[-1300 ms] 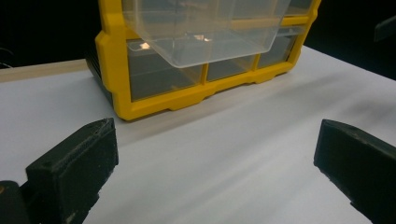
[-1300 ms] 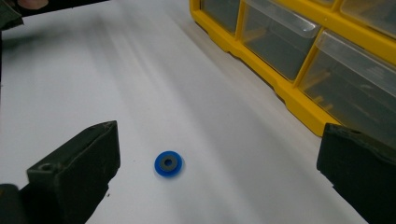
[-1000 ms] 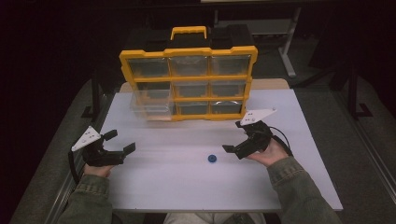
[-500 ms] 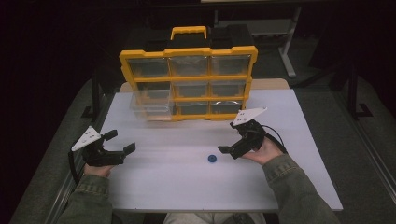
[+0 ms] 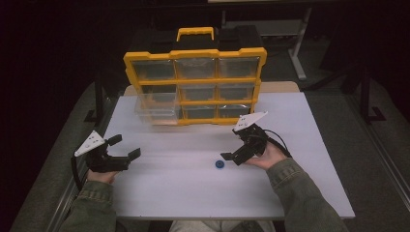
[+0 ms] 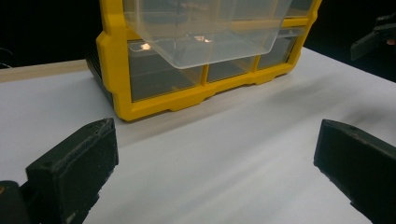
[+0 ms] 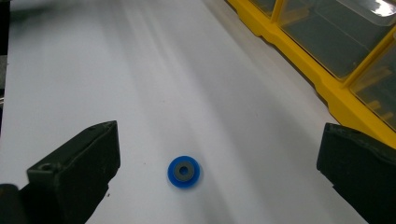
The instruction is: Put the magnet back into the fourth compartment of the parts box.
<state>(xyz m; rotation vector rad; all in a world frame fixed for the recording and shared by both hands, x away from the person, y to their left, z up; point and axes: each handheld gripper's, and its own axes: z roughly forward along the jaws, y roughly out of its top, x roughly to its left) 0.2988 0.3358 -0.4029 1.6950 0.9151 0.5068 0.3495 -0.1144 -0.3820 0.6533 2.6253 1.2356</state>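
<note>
Since a second ago, the right tool has dropped from beside the organizer toward the blue ring, while the left tool has kept its place. That ring lies flat on the white bench, a little right of the middle of the high view, small and round with a dark hole at its centre. In the right gripper view the blue ring sits low in the frame between the two black jaws, which stand wide apart and hold nothing; neither touches it. In the high view the right tool's tip is just beside the ring, on its right.

Behind it, in the upper middle of the high view, stands a yellow organizer with clear drawers and a handle on top. One clear drawer at its lower left is pulled out over the bench; in the left gripper view that drawer hangs at the top of the frame.

At the lower left of the high view, the left tool is held above the bench, well apart from the ring, its jaws spread wide and empty.
</note>
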